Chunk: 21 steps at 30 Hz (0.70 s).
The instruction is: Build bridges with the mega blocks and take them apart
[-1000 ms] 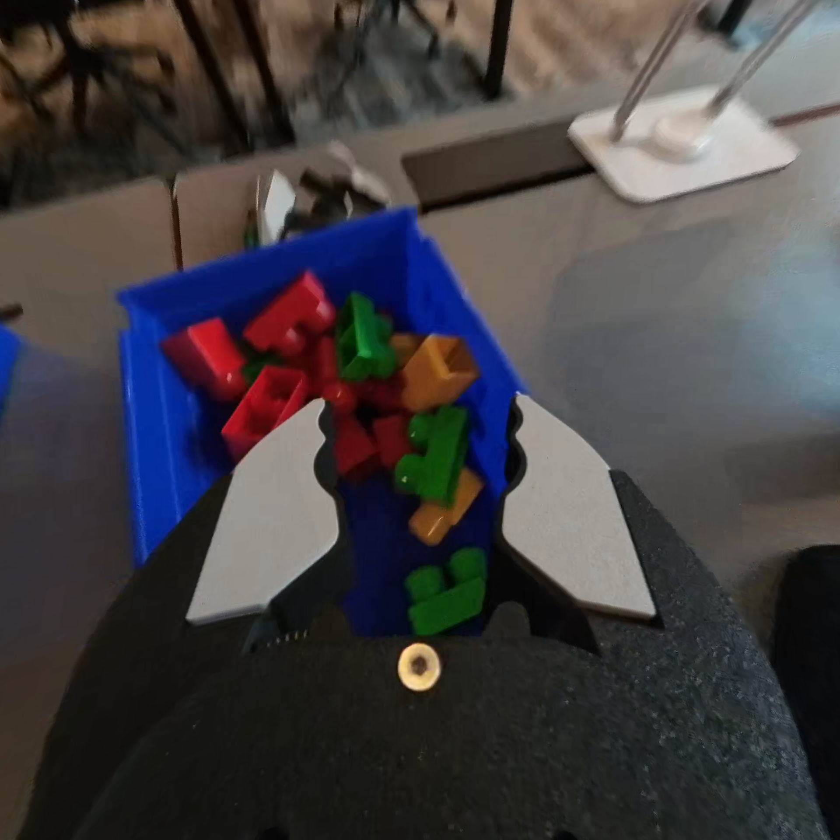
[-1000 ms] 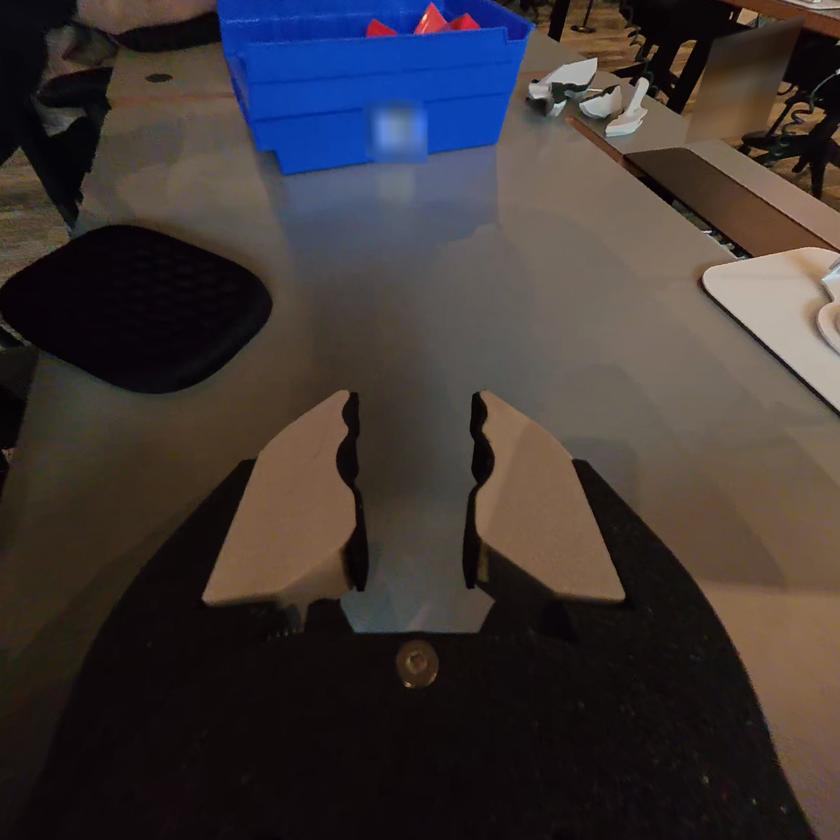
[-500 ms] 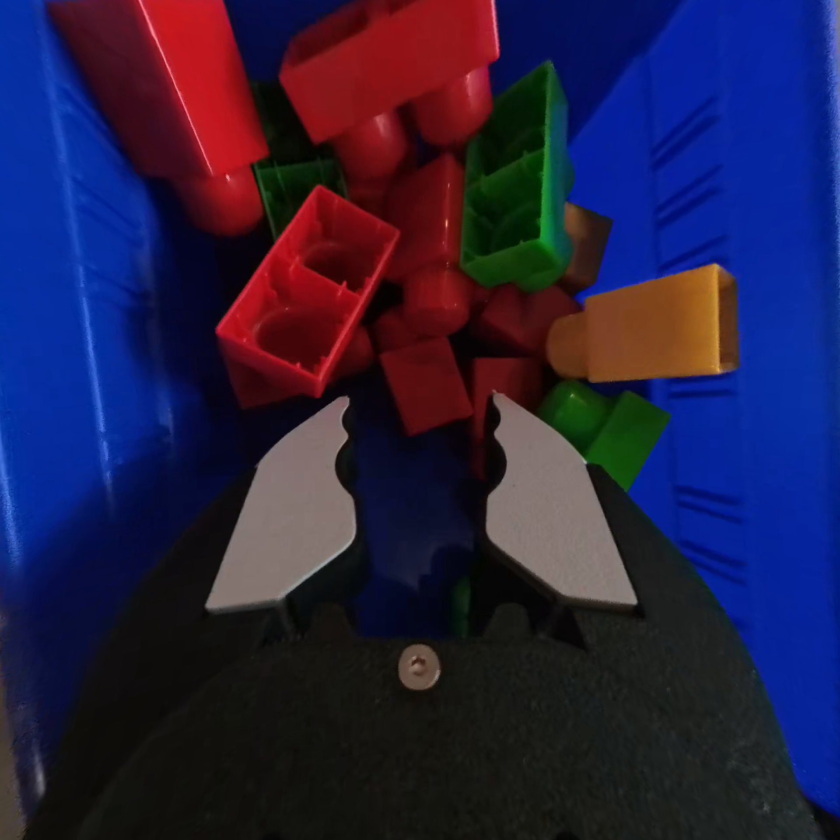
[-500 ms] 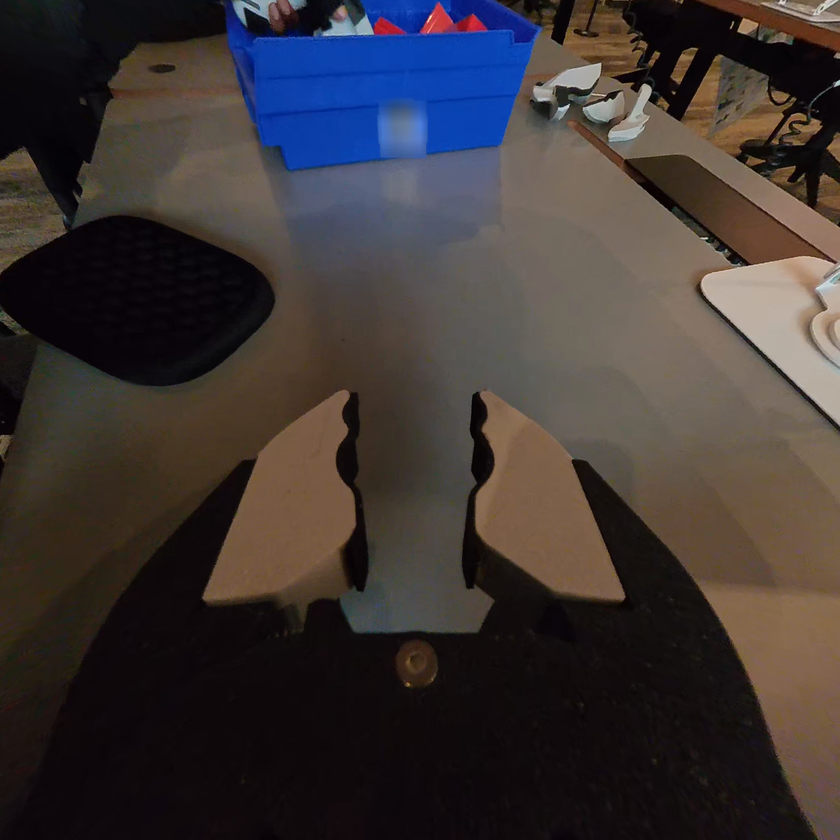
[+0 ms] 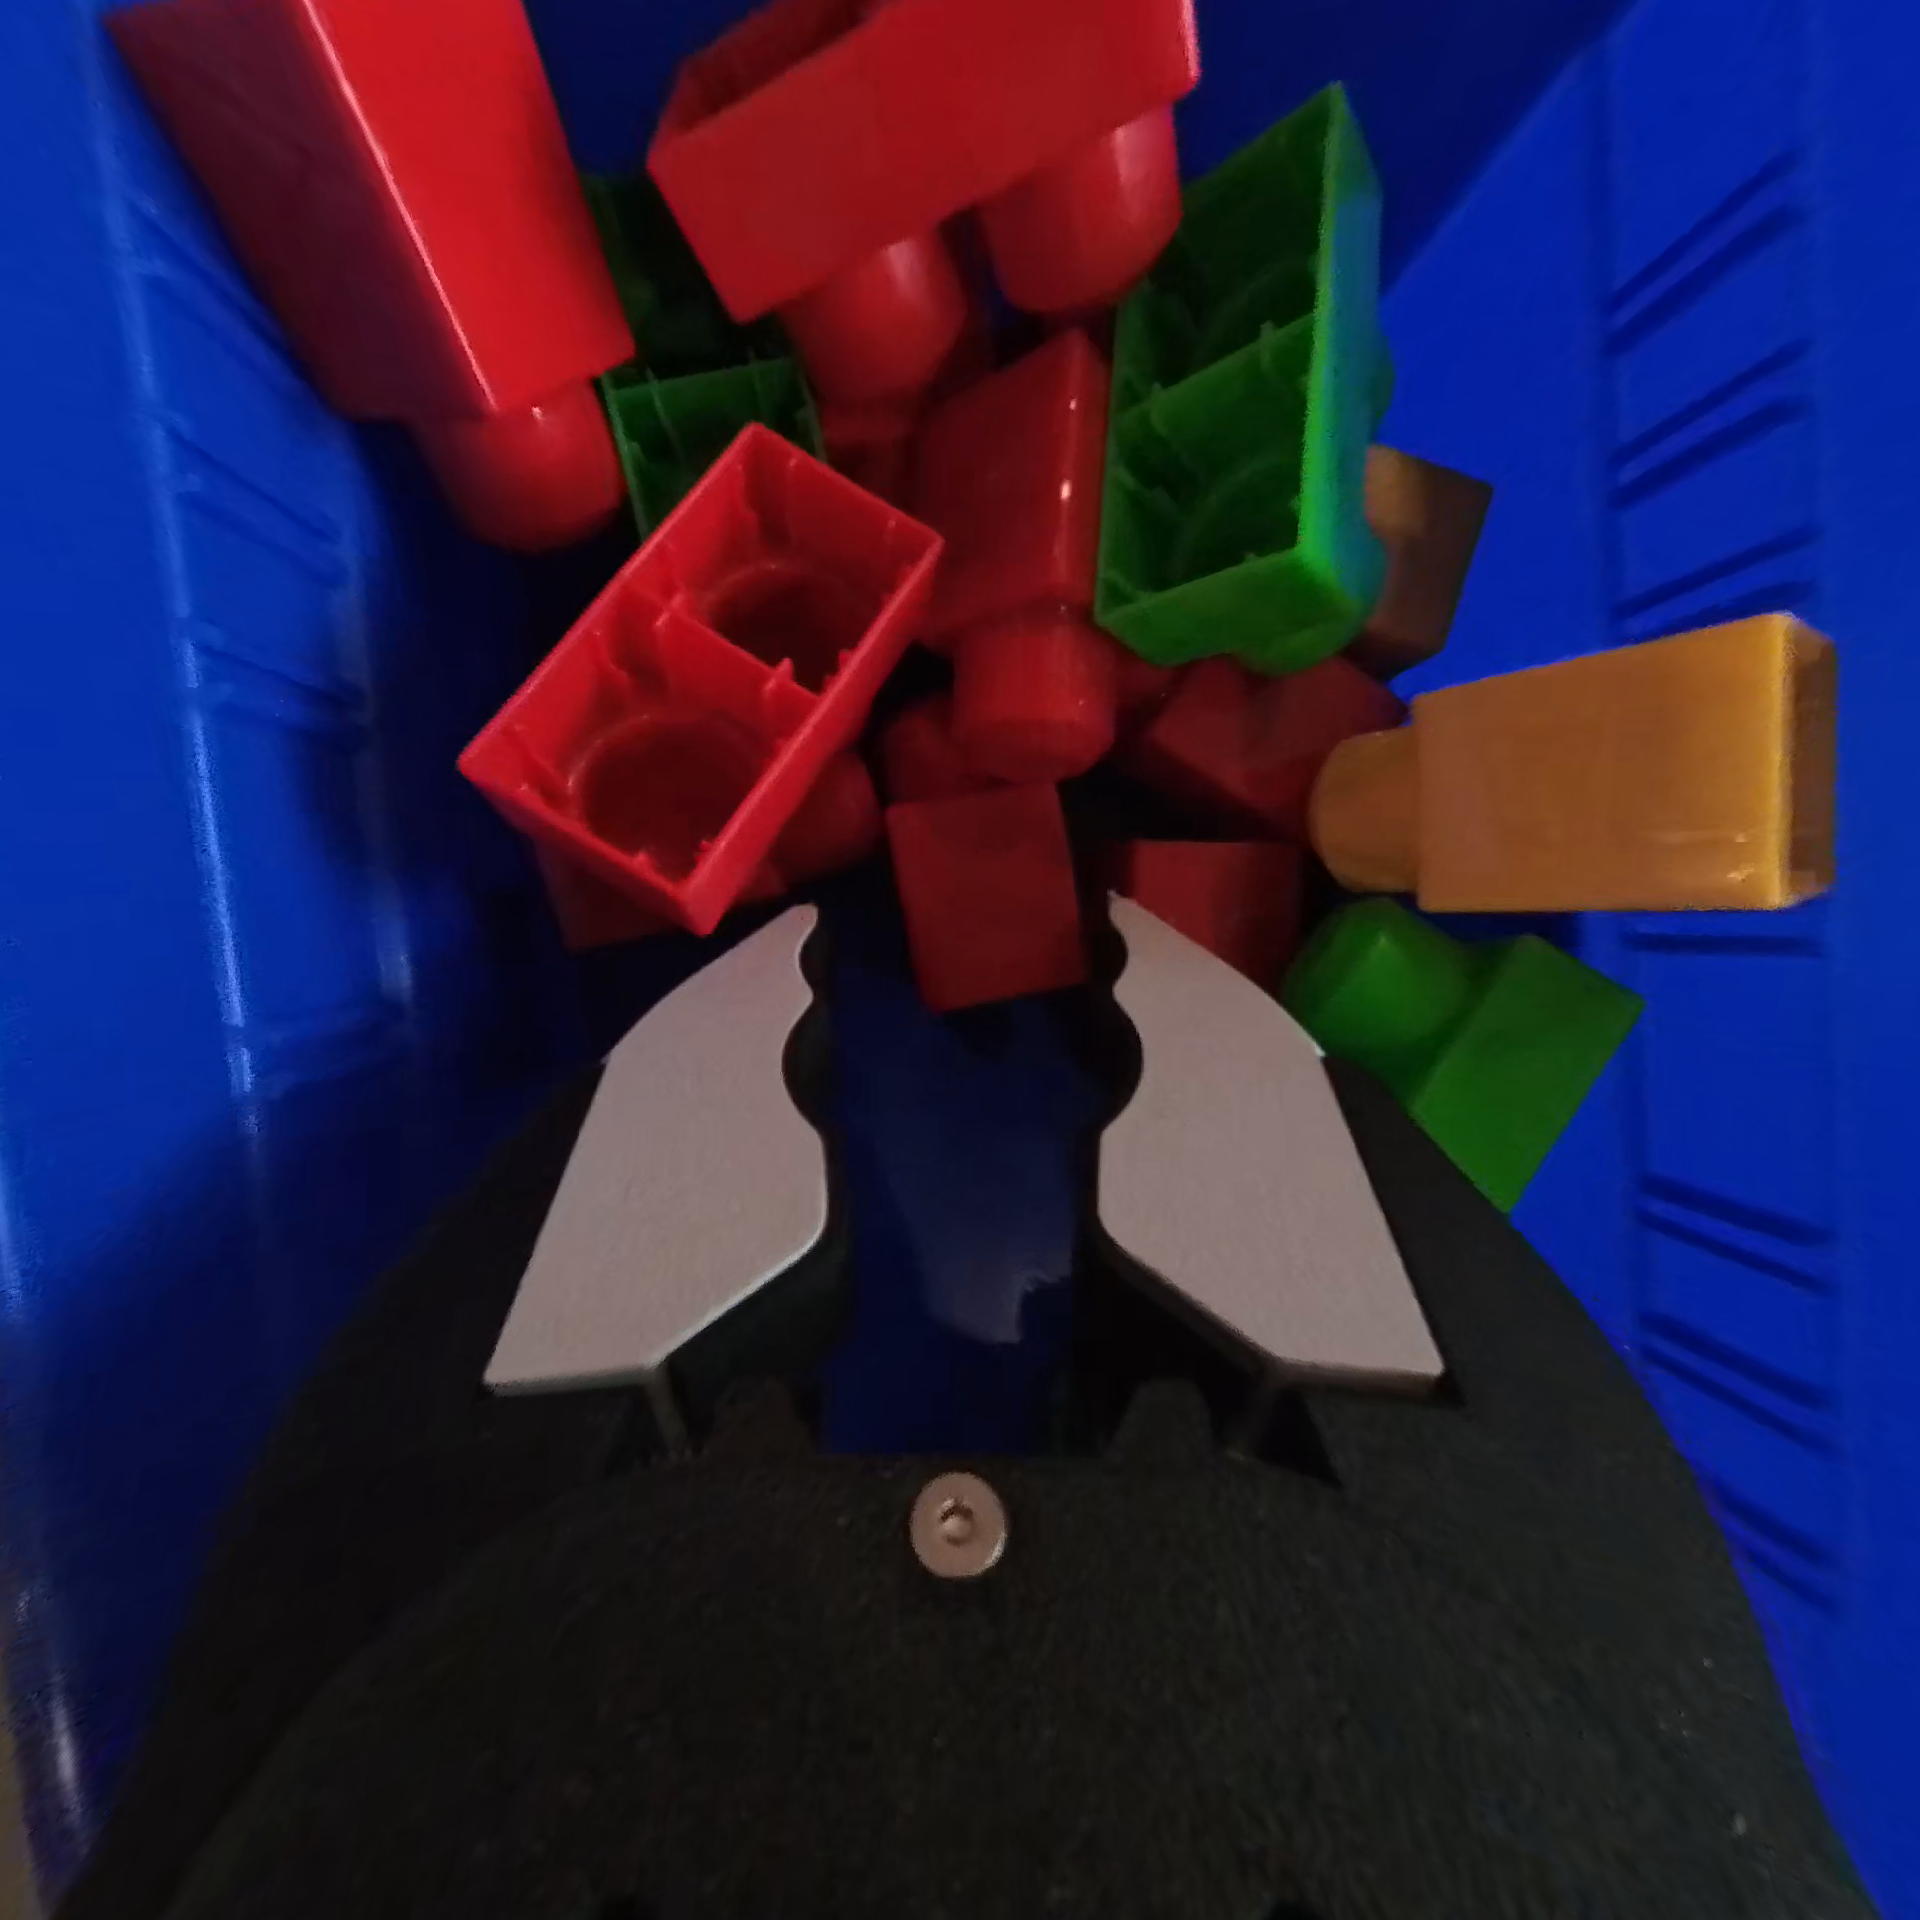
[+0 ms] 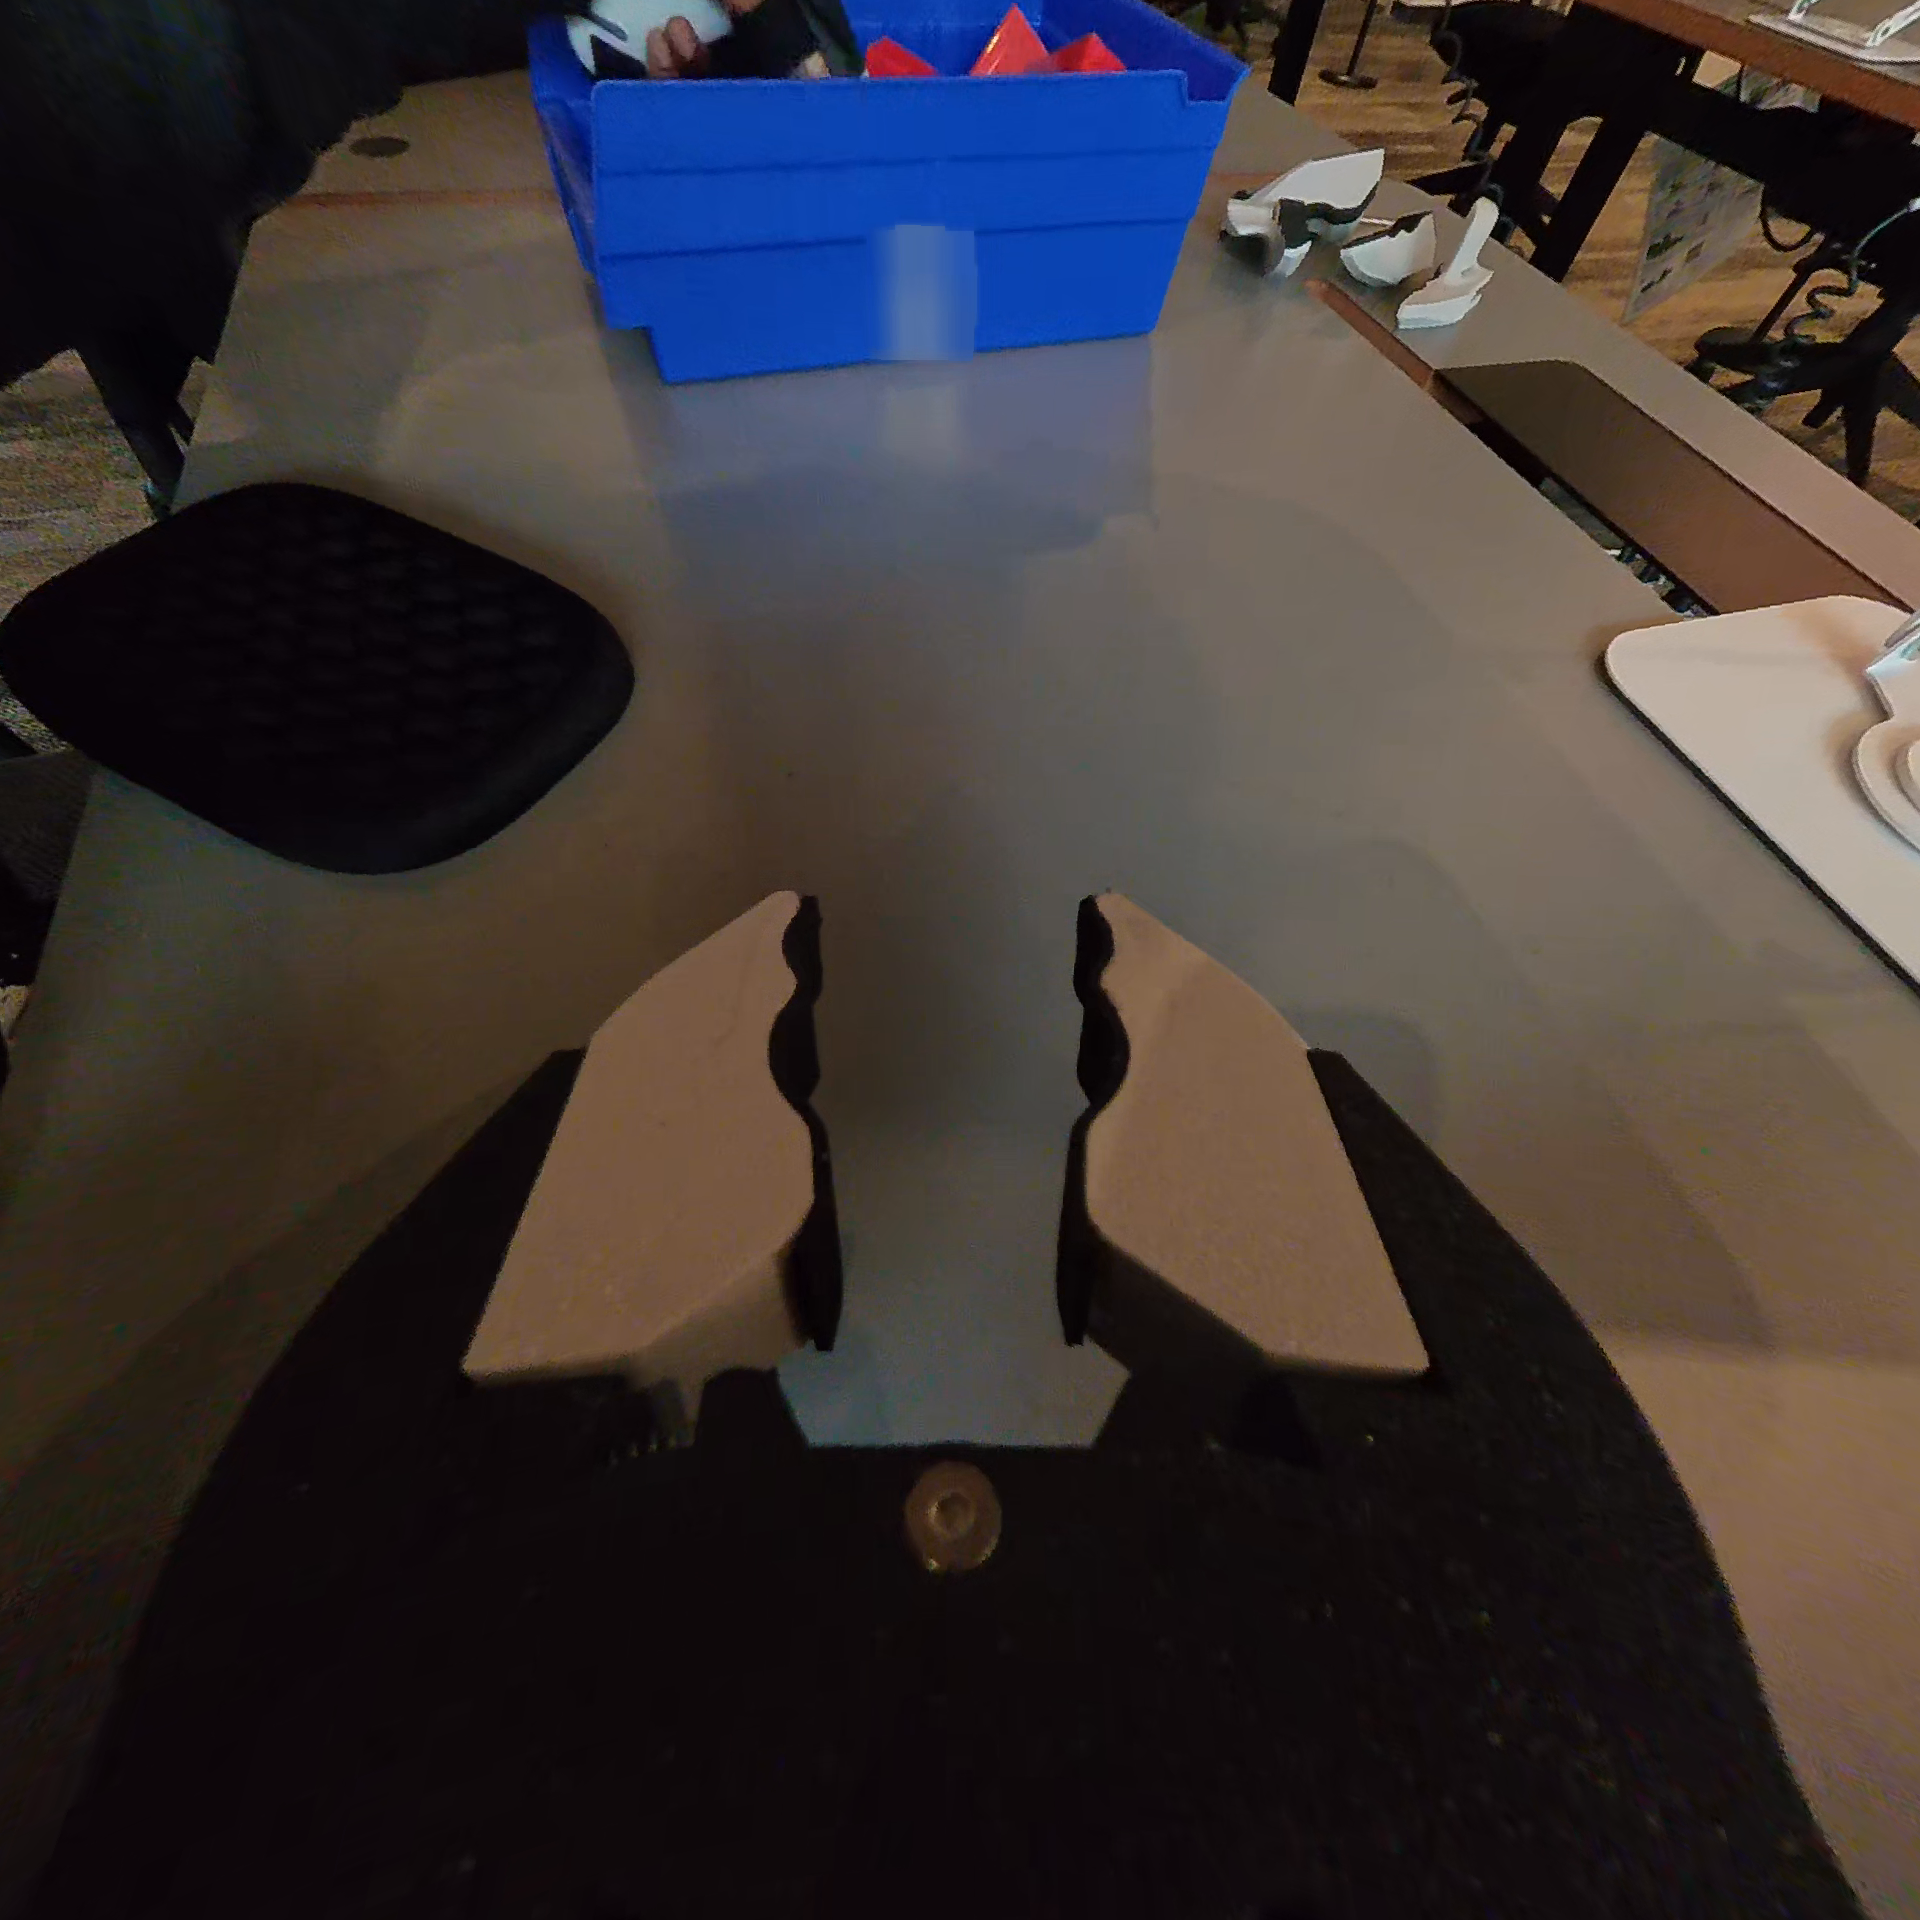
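In the left wrist view my left gripper (image 5: 961,925) is down inside the blue bin (image 5: 1714,468), among red, green and orange mega blocks. A small red block (image 5: 982,894) stands between its fingertips, with a gap showing at the left pad, so the gripper is open. An upturned hollow red block (image 5: 696,675) lies just left of the tips, and a green block (image 5: 1465,1039) and an orange block (image 5: 1590,769) lie to the right. My right gripper (image 6: 940,914) is open and empty, low over the grey table (image 6: 1039,675). The bin (image 6: 883,208) stands far ahead of it.
A black mesh pad (image 6: 312,675) lies on the table's left edge. A white base plate (image 6: 1766,727) sits at the right edge. White and black parts (image 6: 1340,229) lie right of the bin. A hand with the left gripper (image 6: 686,31) reaches into the bin. The gap from one gripper's tips to the other's is roughly 50 cm.
My left gripper dropped from above the bin down into it, its jaws narrowing around the small red block. My right gripper has stayed still and open.
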Tool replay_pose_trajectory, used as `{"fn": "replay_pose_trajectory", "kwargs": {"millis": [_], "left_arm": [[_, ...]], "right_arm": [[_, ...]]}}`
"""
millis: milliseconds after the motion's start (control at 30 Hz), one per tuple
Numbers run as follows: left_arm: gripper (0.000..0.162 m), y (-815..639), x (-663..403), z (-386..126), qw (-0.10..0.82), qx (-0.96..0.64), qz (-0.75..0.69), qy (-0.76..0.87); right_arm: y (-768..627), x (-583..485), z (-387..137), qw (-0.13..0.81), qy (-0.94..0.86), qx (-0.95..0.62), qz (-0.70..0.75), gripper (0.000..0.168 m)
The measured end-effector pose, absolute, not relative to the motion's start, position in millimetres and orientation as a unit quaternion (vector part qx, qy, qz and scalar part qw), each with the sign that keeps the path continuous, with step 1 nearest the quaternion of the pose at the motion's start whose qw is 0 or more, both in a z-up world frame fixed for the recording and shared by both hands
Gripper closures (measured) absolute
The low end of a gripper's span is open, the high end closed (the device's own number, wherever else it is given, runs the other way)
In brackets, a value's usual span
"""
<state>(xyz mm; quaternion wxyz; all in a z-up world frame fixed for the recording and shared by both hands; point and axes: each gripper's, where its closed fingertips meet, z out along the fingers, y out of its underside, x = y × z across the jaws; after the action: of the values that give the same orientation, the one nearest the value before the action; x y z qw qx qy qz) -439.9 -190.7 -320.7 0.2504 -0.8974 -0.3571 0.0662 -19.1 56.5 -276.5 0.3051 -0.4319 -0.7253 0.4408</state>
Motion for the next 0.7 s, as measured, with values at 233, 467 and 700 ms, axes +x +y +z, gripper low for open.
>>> {"fn": "replay_pose_trajectory", "kwargs": {"millis": [233, 467, 700], "left_arm": [[0.125, -190.1, -441.8, -338.0, 0.216, -0.921, 0.097, -0.311], [0.125, -200.1, -430.6, -313.0, 0.258, -0.916, 0.108, -0.286], [0.126, -191.8, -386.4, -236.1, 0.403, -0.878, 0.112, -0.231]], "right_arm": [[56.4, -18.5, -277.0, 0.306, -0.726, -0.432, 0.439, 0.121], [56.2, -18.1, -280.7, 0.299, -0.73, -0.433, 0.437, 0.121], [46.5, -18.0, -283.5, 0.289, -0.743, -0.421, 0.432, 0.121]]}}
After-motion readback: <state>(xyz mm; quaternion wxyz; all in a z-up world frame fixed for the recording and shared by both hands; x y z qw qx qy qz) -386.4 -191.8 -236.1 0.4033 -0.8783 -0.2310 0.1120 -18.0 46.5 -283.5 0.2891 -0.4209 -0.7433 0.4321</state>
